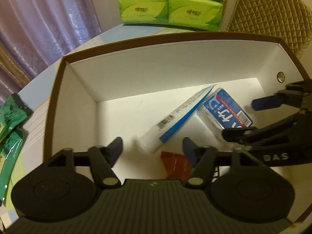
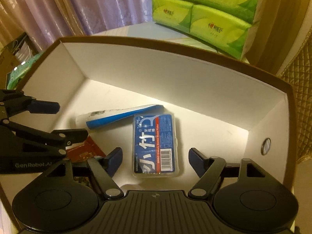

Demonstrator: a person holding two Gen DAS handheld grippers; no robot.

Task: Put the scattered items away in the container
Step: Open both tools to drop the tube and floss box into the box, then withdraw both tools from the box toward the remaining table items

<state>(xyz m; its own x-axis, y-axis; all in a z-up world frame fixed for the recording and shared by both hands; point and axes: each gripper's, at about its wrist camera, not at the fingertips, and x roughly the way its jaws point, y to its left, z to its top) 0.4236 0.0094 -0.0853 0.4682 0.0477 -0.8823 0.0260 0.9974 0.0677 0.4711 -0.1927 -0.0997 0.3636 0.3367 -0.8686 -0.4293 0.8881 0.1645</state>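
Stacked green tissue packs [image 2: 202,13] stand on the worktop [image 1: 35,89] behind the white box [image 1: 156,72], with green sachets [image 1: 9,120] beside its left wall. The box holds a white-and-blue tube [image 2: 119,117], a blue floss-pick case [image 2: 156,146] and a red sachet [image 1: 175,165]. Left gripper [image 1: 153,150] and right gripper [image 2: 155,160] hang over the box, jaws spread, nothing pinched.

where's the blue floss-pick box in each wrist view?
Left wrist: floss-pick box lies right of centre on the container floor, beside the toothpaste tube.
Right wrist: floss-pick box sits centre, between the open fingers.
Shared landmark: the red sachet.
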